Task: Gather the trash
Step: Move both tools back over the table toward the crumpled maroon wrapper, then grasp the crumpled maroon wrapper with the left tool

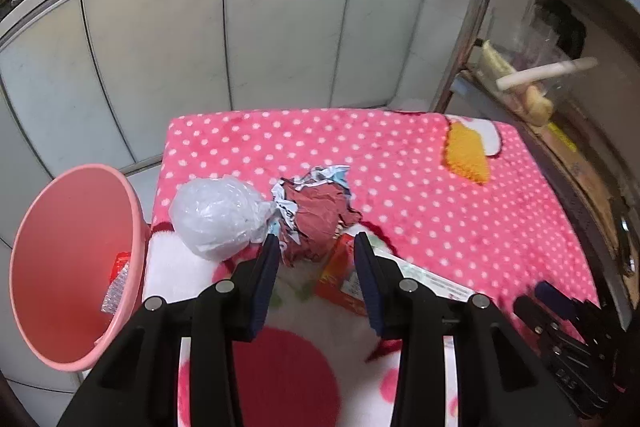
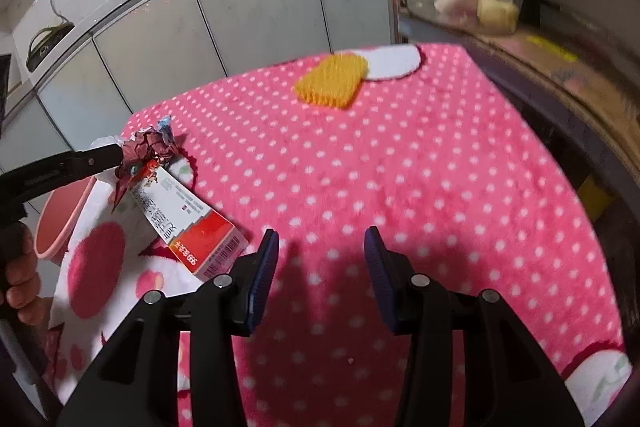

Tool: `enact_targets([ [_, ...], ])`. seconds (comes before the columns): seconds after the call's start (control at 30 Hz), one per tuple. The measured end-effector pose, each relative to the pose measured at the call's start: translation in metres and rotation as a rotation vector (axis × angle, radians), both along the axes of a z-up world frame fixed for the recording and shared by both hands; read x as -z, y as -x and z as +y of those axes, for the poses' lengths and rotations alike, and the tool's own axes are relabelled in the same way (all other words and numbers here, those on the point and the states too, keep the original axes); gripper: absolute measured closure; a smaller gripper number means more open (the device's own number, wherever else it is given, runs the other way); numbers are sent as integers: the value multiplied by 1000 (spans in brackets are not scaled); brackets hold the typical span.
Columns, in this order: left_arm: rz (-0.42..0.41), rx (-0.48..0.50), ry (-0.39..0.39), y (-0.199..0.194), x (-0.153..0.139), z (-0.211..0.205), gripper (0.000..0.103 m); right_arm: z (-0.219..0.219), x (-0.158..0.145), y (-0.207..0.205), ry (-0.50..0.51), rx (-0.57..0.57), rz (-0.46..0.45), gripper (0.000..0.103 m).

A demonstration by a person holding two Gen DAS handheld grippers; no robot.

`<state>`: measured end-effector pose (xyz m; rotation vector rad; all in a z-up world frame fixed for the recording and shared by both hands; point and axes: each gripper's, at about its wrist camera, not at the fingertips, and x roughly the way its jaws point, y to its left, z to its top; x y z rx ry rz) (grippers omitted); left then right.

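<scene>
A crumpled red and white wrapper (image 1: 316, 215) lies on the pink dotted blanket (image 1: 420, 187), just beyond my open left gripper (image 1: 316, 247). A balled clear plastic bag (image 1: 220, 217) lies to its left. An orange and white box (image 1: 344, 279) lies under the right finger. The pink bin (image 1: 76, 267) stands at the table's left edge with some trash inside. In the right wrist view my right gripper (image 2: 320, 247) is open and empty over the blanket (image 2: 420, 207); the box (image 2: 188, 223) and wrapper (image 2: 148, 151) lie to its left.
White cabinet doors (image 1: 240, 27) stand behind the table. A metal shelf (image 1: 560, 131) with a clear container and a white stick stands to the right. Pans sit on the counter at the back. My left gripper also shows in the right wrist view (image 2: 116, 153).
</scene>
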<state>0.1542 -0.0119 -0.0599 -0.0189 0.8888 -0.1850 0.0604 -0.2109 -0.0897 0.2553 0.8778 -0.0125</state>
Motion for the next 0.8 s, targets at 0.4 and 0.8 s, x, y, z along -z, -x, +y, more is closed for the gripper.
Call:
enact_targets([
  [0.4,25,-50,-20,-19,22,-4,71,-5,8,-5,-88,-18,35,58],
  [0.8,-102,13,81,10,-25,-4,75,-6,9,-4,-97,-21,36,58],
])
